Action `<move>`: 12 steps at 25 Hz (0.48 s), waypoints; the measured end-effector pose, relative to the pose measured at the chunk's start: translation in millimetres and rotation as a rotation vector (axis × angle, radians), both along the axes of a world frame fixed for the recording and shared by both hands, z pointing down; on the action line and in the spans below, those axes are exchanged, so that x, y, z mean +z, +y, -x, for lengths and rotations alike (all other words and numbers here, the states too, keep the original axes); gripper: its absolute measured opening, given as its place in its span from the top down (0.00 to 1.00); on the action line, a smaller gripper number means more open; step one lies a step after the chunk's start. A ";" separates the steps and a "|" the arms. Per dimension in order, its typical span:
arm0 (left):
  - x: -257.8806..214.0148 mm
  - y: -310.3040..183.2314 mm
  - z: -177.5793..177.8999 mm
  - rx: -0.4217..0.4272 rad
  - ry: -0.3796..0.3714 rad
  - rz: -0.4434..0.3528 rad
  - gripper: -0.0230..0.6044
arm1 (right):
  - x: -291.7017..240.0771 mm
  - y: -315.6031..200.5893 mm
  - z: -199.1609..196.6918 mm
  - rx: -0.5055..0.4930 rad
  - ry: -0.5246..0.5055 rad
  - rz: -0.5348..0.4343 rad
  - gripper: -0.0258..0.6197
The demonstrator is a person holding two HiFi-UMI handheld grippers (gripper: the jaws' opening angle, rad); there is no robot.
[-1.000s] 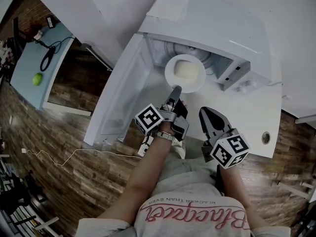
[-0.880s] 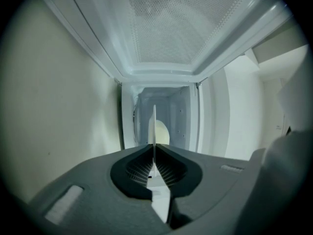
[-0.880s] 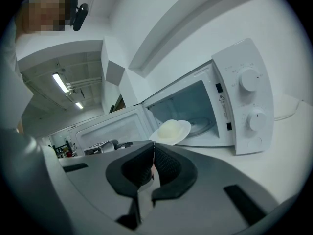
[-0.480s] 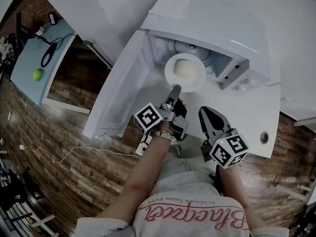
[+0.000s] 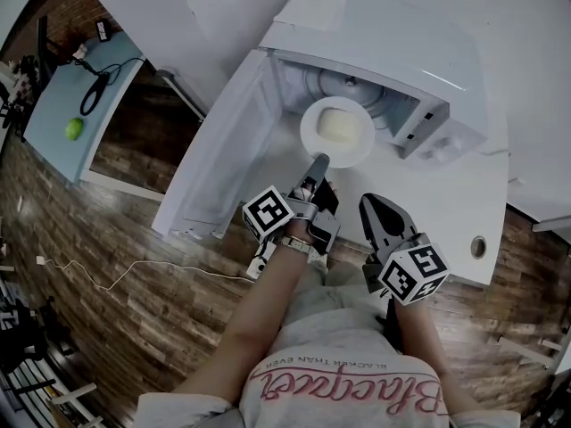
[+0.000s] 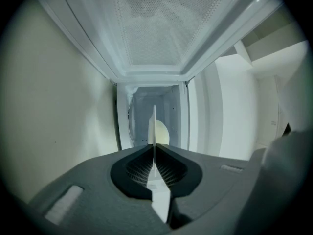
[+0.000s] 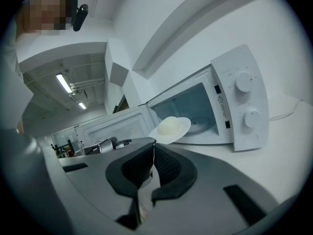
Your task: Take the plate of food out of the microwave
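A white plate [image 5: 337, 130] with a pale mound of food hangs at the mouth of the open white microwave [image 5: 393, 52], just in front of the cavity. My left gripper [image 5: 318, 161] is shut on the plate's near rim. In the left gripper view the plate [image 6: 153, 126] stands edge-on between the pads, with the left gripper [image 6: 153, 148] pinching it. My right gripper [image 5: 373, 201] hovers over the counter to the right, shut and empty. The right gripper [image 7: 153, 143] view shows the plate [image 7: 169, 129] held slightly tilted before the microwave [image 7: 230, 102].
The microwave door [image 5: 227, 163] swings wide to the left. The white counter [image 5: 446, 212] has a cable hole [image 5: 478, 247] near its right front. Two dials [image 7: 243, 82] sit on the microwave's panel. A blue table [image 5: 53, 114] with a green fruit [image 5: 73, 127] stands far left.
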State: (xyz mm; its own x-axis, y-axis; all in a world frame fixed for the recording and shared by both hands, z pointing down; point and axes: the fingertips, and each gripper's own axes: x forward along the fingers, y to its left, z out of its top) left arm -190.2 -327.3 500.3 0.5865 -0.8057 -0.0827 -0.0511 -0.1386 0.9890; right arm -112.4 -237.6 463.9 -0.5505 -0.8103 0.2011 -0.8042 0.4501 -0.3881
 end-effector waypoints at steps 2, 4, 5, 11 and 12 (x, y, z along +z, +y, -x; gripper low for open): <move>-2.4 3.5 0.1 -0.007 0.011 0.002 0.93 | -2.6 3.8 -1.0 -0.004 0.002 -0.002 0.94; -4.2 7.5 0.4 -0.016 0.014 0.002 0.93 | -4.6 7.7 -3.1 -0.006 0.005 -0.004 0.94; -4.5 9.9 0.5 -0.020 0.010 0.003 0.93 | -5.2 10.1 -4.4 -0.007 0.008 -0.004 0.94; -13.0 29.7 -1.0 -0.041 0.013 0.004 0.93 | -14.9 28.7 -11.0 -0.017 0.022 -0.014 0.94; -15.2 32.9 -1.0 -0.046 0.015 0.003 0.93 | -17.0 31.4 -11.3 -0.020 0.023 -0.017 0.94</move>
